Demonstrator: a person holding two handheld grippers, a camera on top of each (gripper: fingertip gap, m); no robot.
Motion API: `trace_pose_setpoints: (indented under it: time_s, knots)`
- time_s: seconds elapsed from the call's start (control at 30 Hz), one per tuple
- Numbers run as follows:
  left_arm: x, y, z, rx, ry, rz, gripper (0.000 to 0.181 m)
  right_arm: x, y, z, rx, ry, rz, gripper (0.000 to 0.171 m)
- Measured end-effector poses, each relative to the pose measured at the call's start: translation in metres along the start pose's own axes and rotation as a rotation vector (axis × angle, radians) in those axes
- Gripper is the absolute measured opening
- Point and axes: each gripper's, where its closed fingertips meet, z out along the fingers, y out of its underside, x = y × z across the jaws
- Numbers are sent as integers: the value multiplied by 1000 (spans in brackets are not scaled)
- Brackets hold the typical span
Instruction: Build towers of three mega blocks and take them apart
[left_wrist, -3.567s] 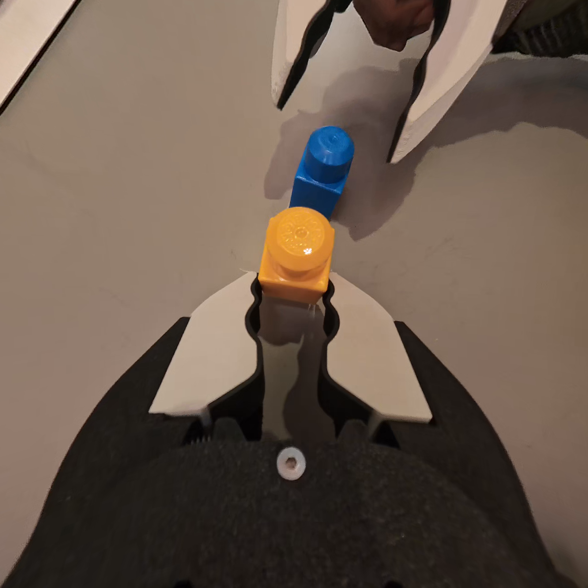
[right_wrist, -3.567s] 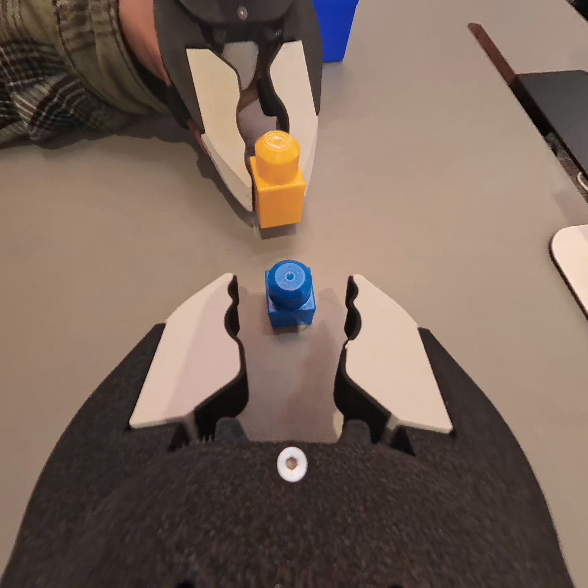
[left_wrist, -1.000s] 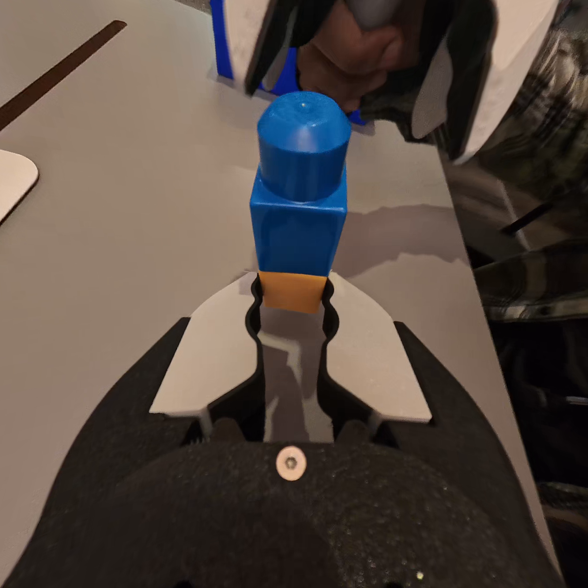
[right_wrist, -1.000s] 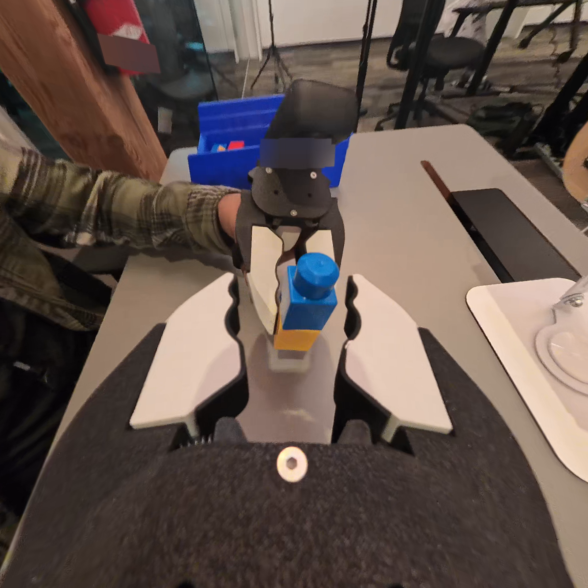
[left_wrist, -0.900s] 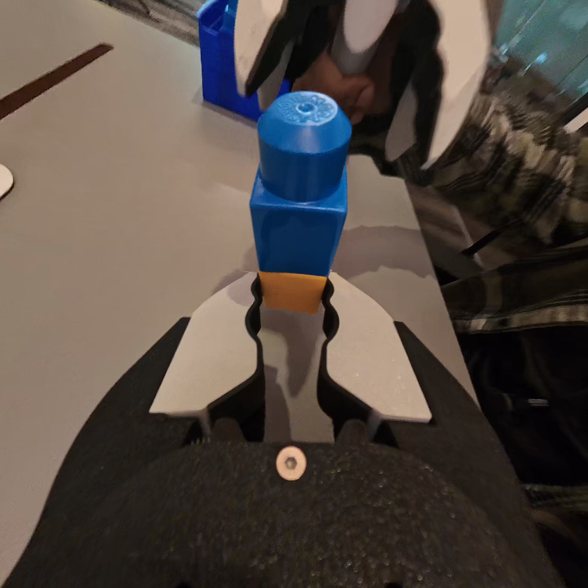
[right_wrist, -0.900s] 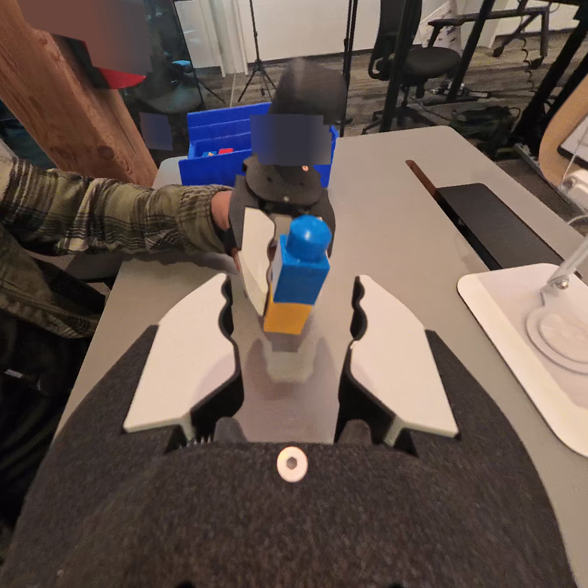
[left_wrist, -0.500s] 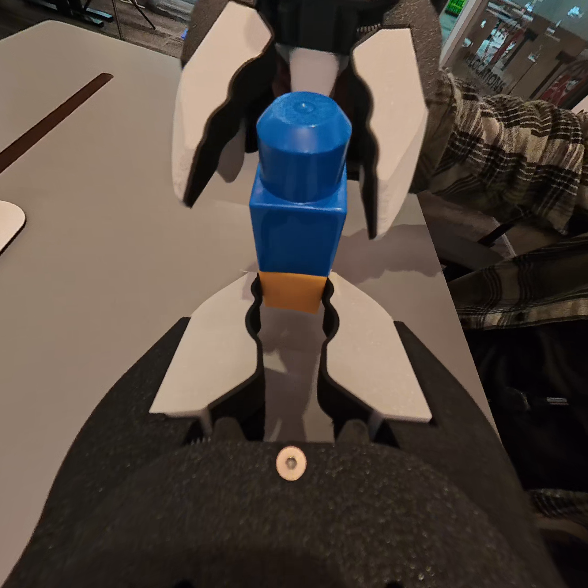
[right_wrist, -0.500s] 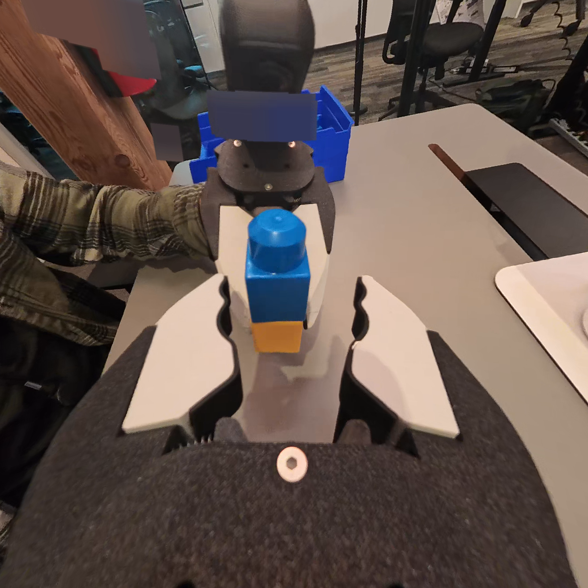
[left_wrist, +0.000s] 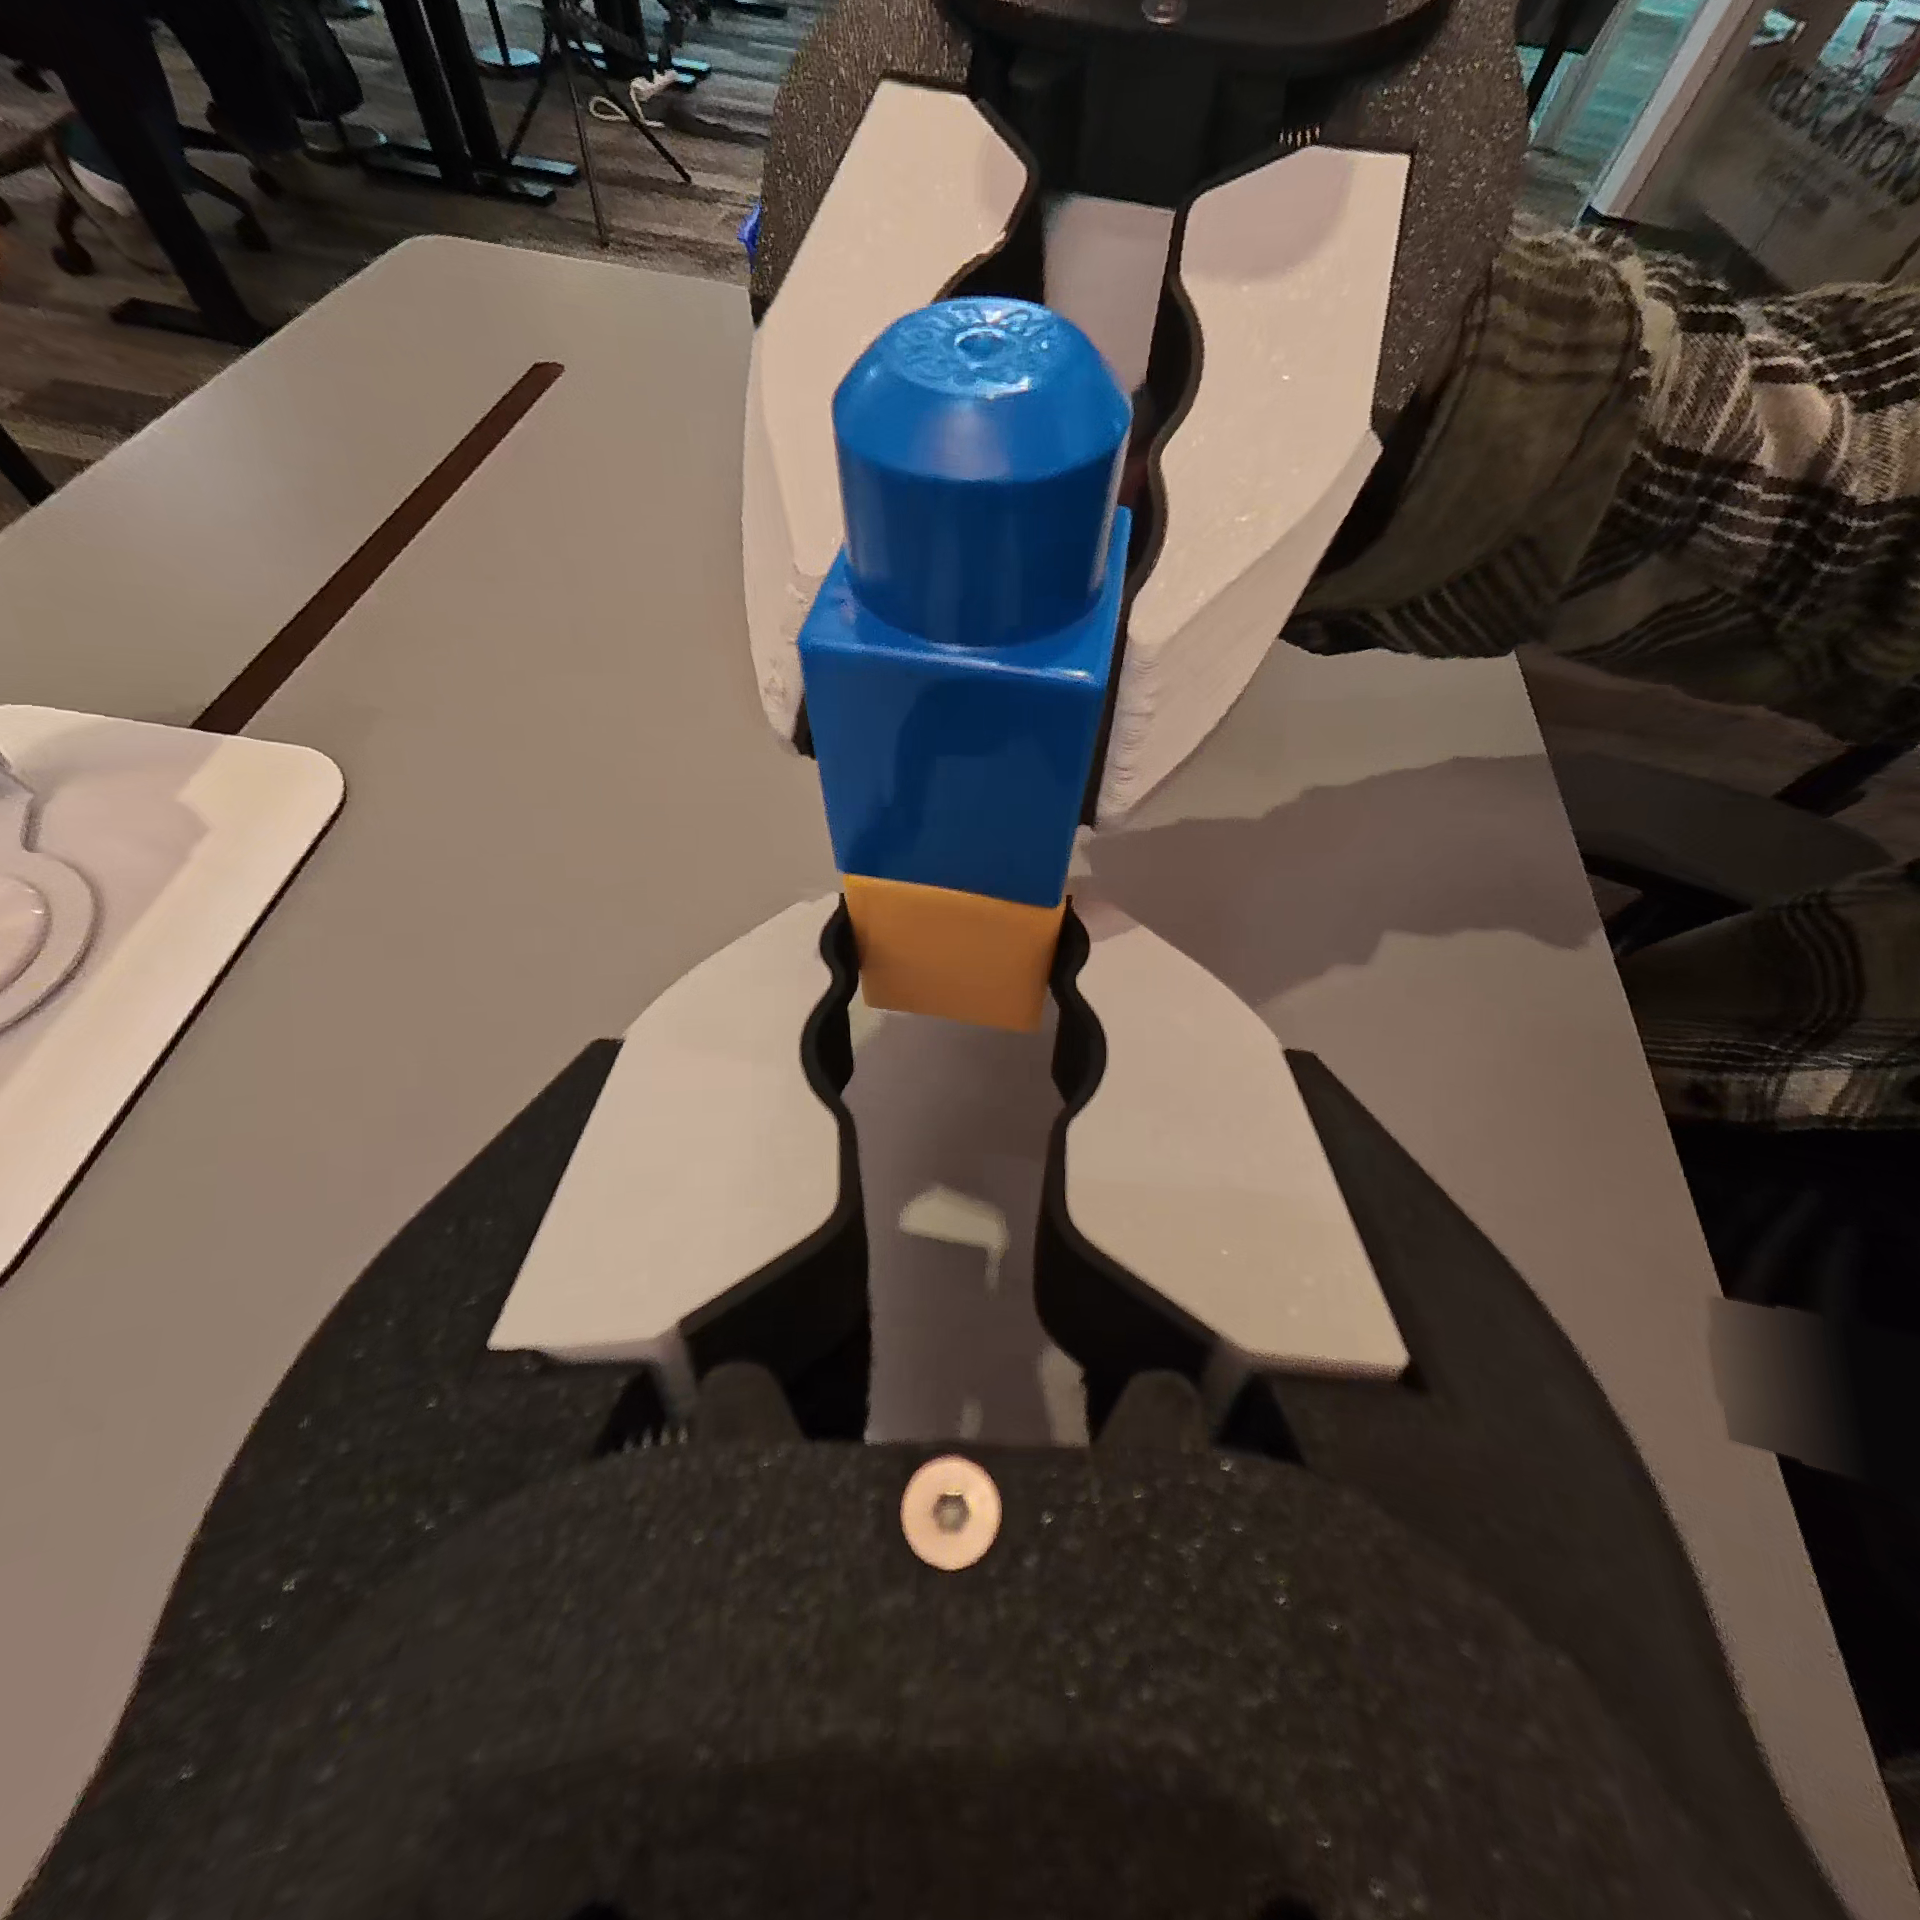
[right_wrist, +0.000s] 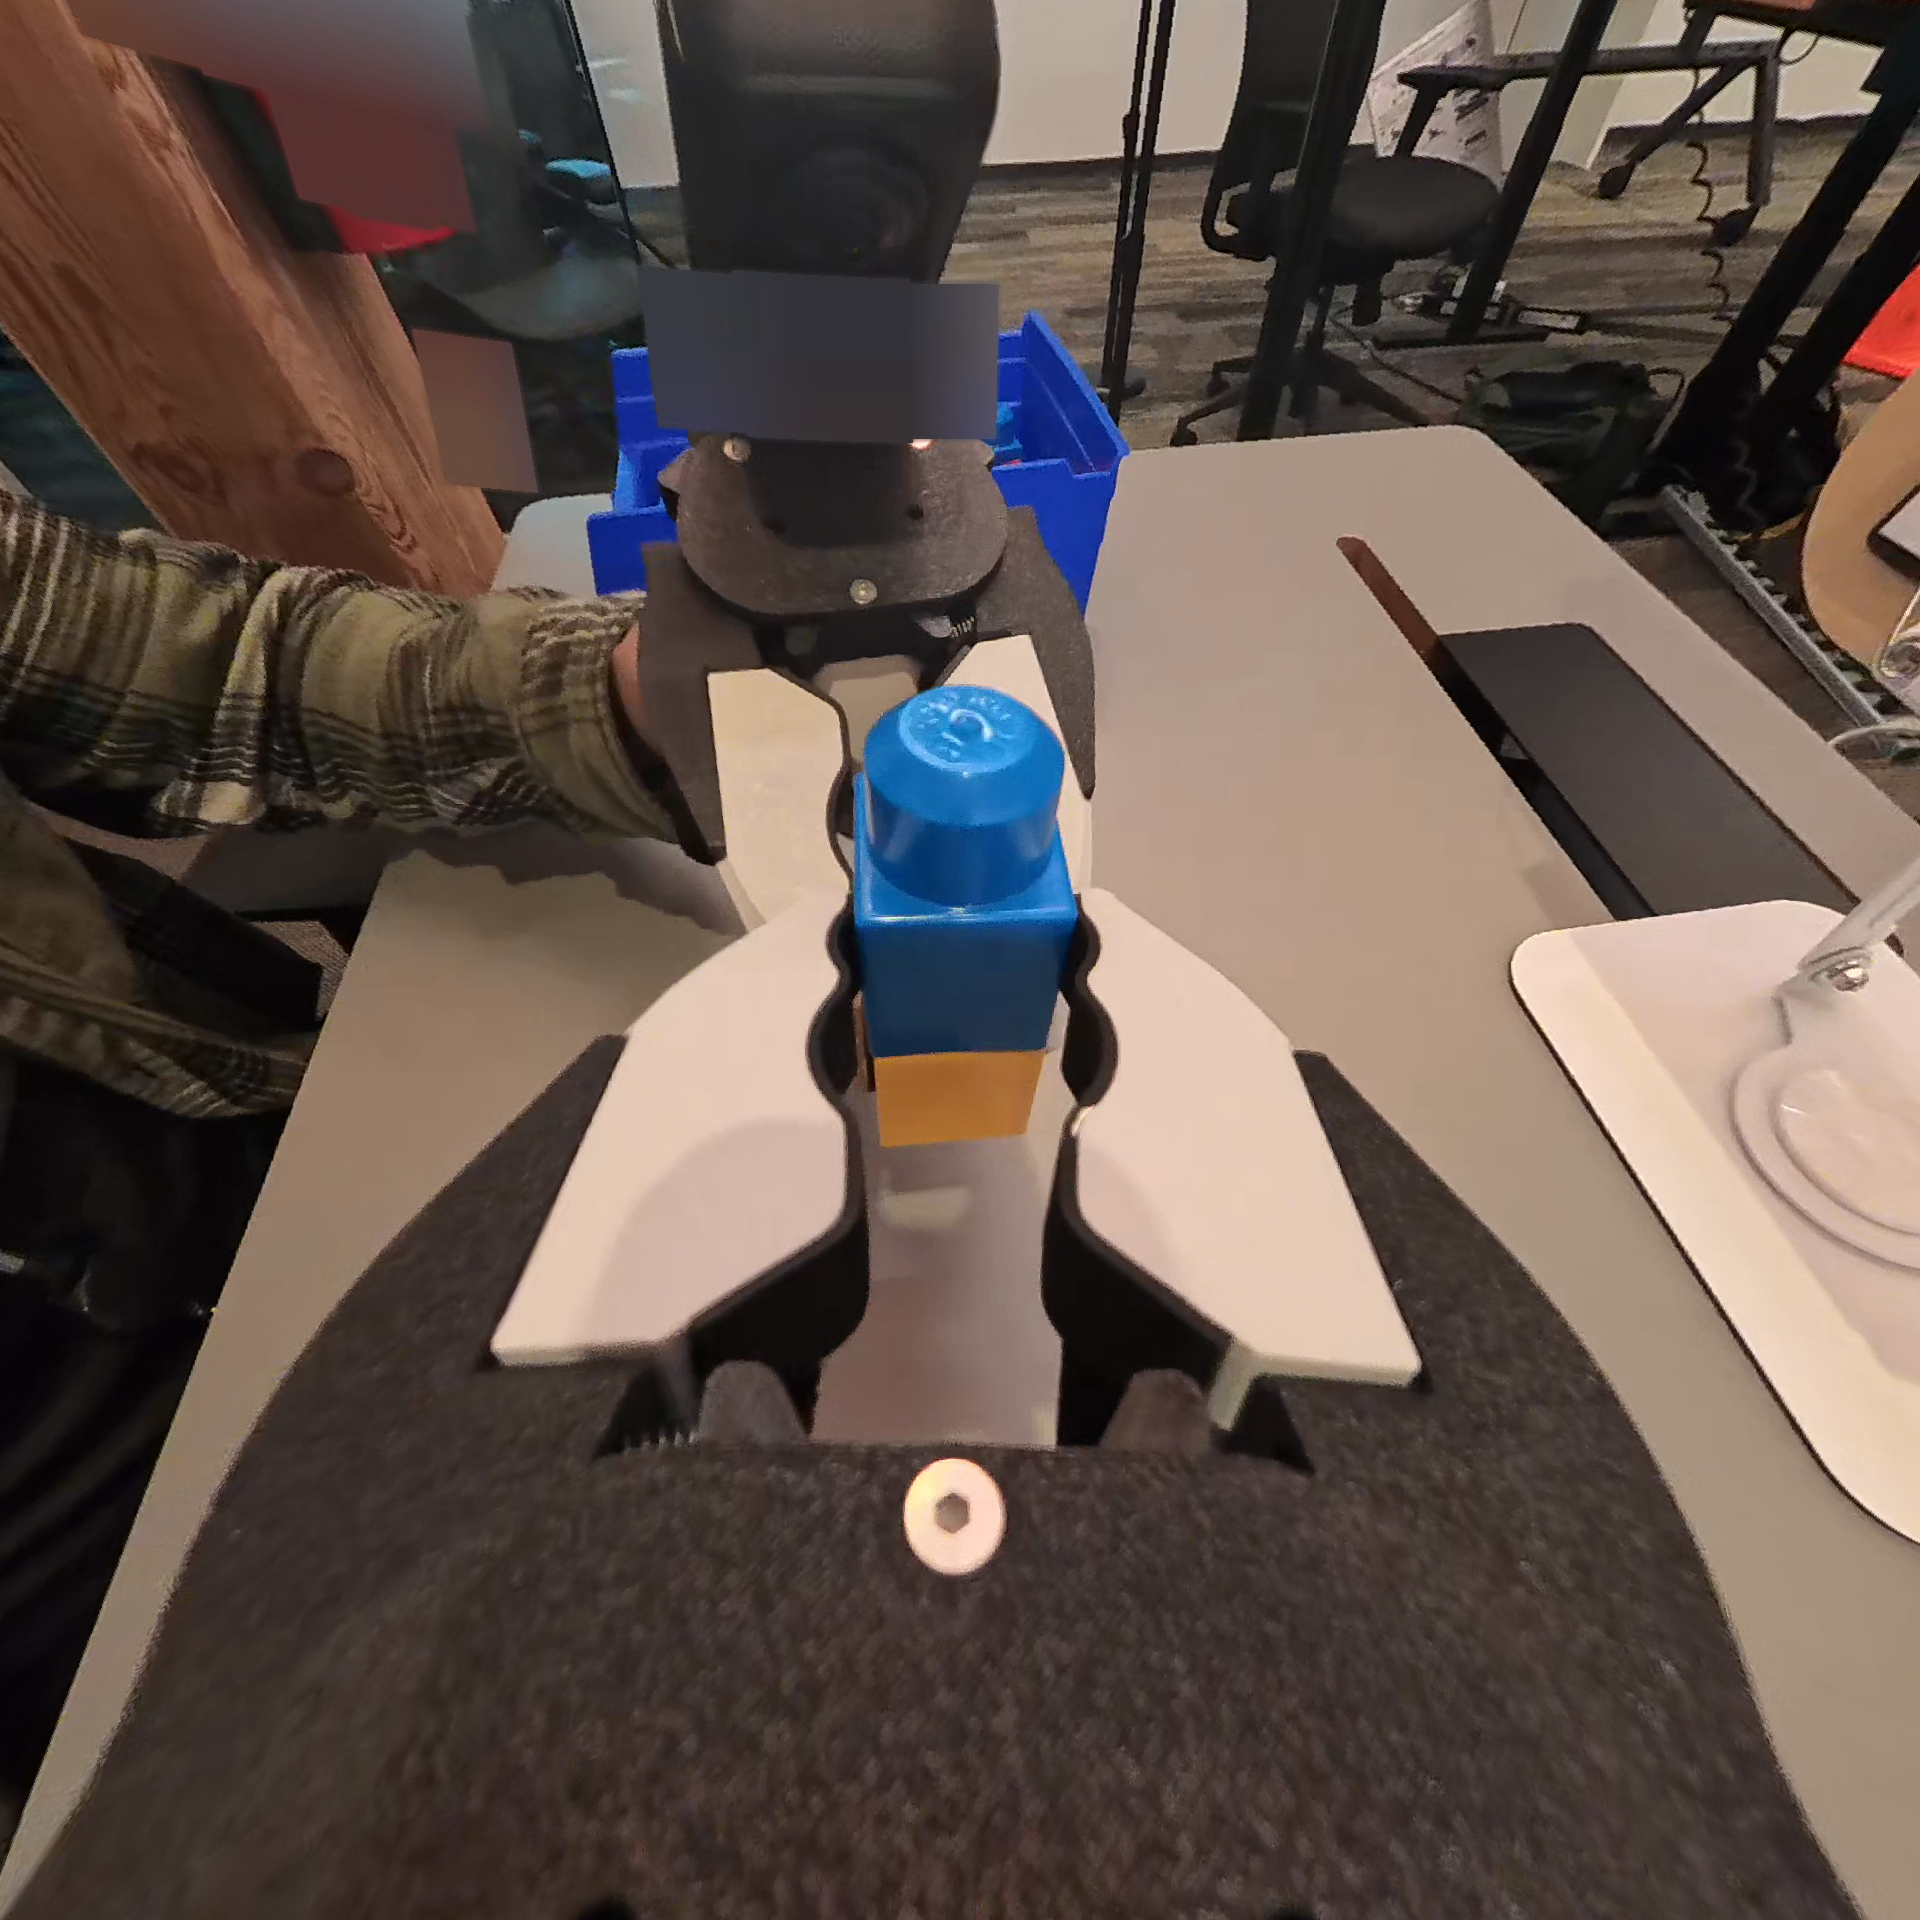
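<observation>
A two-block stack, a blue mega block (left_wrist: 951, 748) on an orange one (left_wrist: 951, 961), is held upright just above the grey table (left_wrist: 520, 779). My left gripper (left_wrist: 956, 940) is shut on the orange block. My right gripper (right_wrist: 961, 966) faces it from the other side and is shut on the blue block (right_wrist: 961, 977), with the orange block (right_wrist: 956, 1096) just below its fingertips. In the left wrist view the right gripper's white fingers (left_wrist: 1257, 468) flank the blue block. In the right wrist view the left gripper's body (right_wrist: 831, 540) stands behind the stack.
A blue bin (right_wrist: 1060, 468) sits at the table's far end behind the left gripper. A white board with a clear stand (right_wrist: 1662, 1091) lies to the right, beside a black flat panel (right_wrist: 1621, 748). A person's plaid sleeve (right_wrist: 260, 707) reaches in along the left table edge. One gripper's finger ends stand about 4 centimeters off the other's.
My right gripper has come in from farther off, straddled the stack with open fingers, and closed them on the blue block. My left gripper has kept its hold on the orange block.
</observation>
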Motion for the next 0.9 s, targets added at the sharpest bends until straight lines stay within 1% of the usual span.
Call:
trace_pose_setpoints:
  time_s: [0.2,0.23,0.27,0.3,0.37,0.6,0.77,0.87,0.9]
  knots:
    - [0,6,2,-30,18,-19,35,1,6,1,-13,-17,-18,36]
    - [0,6,2,-30,24,-25,35,2,5,0,10,-17,-31,38]
    - [-1,6,2,-28,25,-30,36,2,4,-3,43,-13,-32,46]
    - [-1,7,2,-26,32,-37,36,2,3,-6,76,-17,-23,50]
    - [0,6,1,-9,61,-54,36,1,6,-9,113,-29,3,52]
    - [9,0,2,24,116,-72,36,-1,24,-10,154,-42,74,50]
    - [14,-2,4,26,137,-84,36,-3,25,-8,184,-53,92,50]
    - [14,-1,5,22,140,-93,36,-6,24,-7,197,-78,106,44]
    - [13,-1,5,22,139,-97,36,-8,23,-7,201,-95,107,38]
